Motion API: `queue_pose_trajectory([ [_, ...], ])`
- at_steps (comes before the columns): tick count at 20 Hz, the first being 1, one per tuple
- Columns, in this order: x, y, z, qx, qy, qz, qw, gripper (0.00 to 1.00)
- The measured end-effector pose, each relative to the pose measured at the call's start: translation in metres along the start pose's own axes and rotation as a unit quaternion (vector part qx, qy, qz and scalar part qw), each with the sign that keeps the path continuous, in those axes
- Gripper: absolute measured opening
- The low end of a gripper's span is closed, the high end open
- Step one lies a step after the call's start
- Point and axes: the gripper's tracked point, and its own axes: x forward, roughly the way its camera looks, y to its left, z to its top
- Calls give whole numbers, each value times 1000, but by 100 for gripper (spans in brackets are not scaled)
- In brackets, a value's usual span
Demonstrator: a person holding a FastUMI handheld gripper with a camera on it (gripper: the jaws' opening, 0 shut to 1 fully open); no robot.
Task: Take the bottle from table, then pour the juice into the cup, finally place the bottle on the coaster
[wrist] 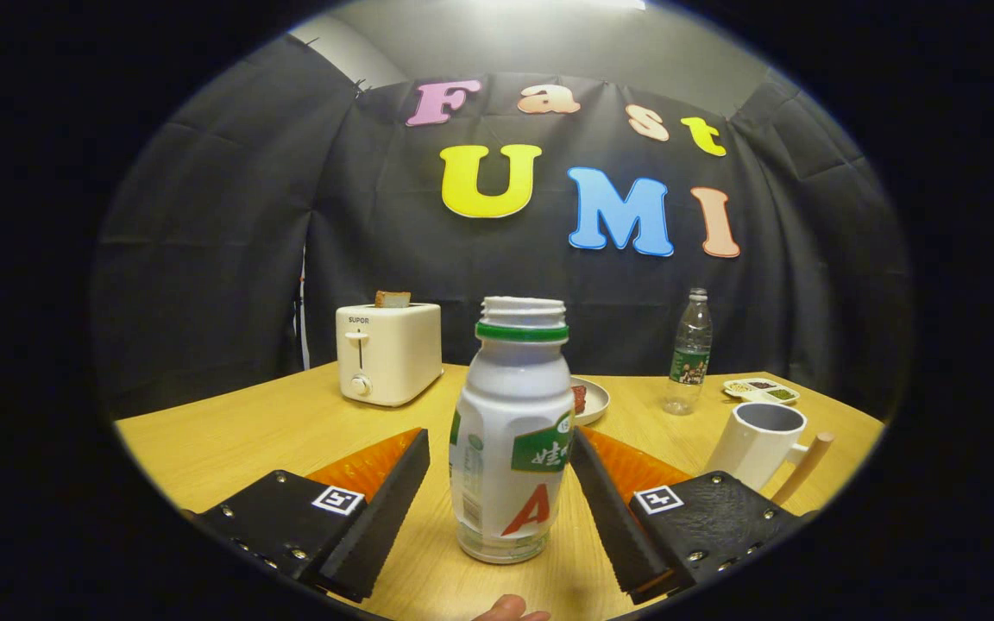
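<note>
A white juice bottle (510,431) with a green neck ring and no cap stands upright on the wooden table (238,440). It sits between the two fingers of my gripper (499,448), which is open. The right finger is right up against the bottle's side, while a small gap remains at the left finger (393,492). A white cup (756,440) with a wooden handle stands on the table beyond the right finger, to the right of the bottle. Its mouth faces up.
A white toaster (389,352) with a slice of bread in it stands at the back left. Behind the juice bottle lies a plate (594,398) with food. A clear water bottle (689,354) and a small divided dish (761,391) stand at the back right. A person's fingertip (510,609) shows below the bottle.
</note>
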Motion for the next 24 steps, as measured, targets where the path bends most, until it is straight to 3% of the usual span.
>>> queue_pose_trajectory([
  [6, 21, -2, 5, 20, -15, -13, 1000, 96],
  [8, 26, -2, 5, 24, -19, -8, 999, 75],
  [9, 25, -2, 5, 25, -18, -6, 1000, 73],
  [13, 23, -7, 5, 42, -20, -3, 999, 68],
  [24, 14, -45, 39, 126, -34, -9, 991, 68],
])
